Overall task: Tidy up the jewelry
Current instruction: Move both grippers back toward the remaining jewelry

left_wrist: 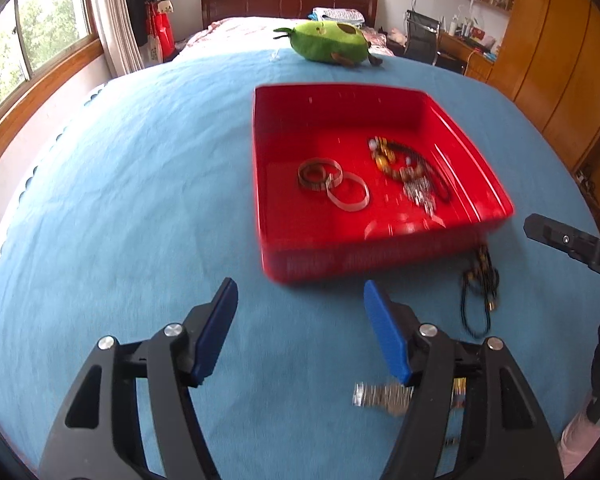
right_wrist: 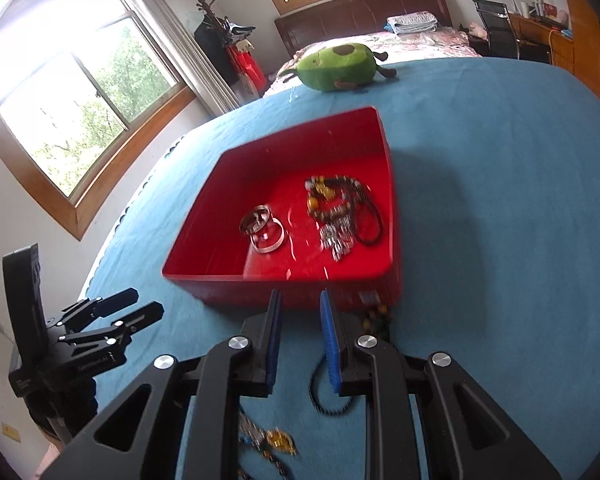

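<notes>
Bangles and beads already lie in the red tray; a black necklace waits on the bed just outside. Right tool, part open and empty, hovers over it, probably lining up. Left tool gapes wide, empty.

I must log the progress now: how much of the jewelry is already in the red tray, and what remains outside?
Done: two bangles and a beaded necklace lie in the red tray. In hand: nothing; the left gripper and right gripper are open and empty. Left: a dark beaded necklace on the blue cloth before the tray, and a silver piece near the left gripper.
</notes>
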`<act>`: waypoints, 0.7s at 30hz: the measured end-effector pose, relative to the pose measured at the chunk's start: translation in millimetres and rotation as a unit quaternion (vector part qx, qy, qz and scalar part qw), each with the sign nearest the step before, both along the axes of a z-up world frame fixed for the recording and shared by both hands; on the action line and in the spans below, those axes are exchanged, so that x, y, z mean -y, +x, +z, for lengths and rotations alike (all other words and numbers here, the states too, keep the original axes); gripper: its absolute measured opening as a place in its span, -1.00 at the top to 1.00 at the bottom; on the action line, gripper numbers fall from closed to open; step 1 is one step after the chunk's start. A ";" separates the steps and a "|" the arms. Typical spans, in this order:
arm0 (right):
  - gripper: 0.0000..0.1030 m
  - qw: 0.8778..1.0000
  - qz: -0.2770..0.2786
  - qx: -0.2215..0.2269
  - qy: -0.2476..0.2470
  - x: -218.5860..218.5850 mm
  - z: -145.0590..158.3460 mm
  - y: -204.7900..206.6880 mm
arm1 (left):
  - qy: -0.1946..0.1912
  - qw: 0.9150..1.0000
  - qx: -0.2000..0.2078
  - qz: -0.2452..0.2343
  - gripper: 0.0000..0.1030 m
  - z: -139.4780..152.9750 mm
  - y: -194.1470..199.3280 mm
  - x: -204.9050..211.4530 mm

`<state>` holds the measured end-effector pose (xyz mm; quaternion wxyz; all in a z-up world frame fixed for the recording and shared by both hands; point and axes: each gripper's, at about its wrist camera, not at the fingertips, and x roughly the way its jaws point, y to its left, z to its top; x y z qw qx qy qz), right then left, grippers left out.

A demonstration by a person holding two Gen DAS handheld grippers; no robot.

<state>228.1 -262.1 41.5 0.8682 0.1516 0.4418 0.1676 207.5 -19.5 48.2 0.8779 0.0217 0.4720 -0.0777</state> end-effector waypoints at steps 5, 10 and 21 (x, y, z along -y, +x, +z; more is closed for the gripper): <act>0.59 1.000 0.007 -0.021 0.001 3.4 -18.5 -32.2 | -0.003 1.000 -0.011 -0.006 -0.27 -12.5 -30.9 -1.7; 0.59 0.999 0.026 -0.041 0.004 -1.9 -38.6 -62.4 | -0.003 1.000 -0.022 -0.013 -0.27 -25.3 -55.2 -0.6; 0.57 0.996 0.055 -0.065 -0.003 -21.9 -66.0 -91.7 | -0.015 0.998 -0.055 -0.011 -0.27 -57.5 -85.3 -2.5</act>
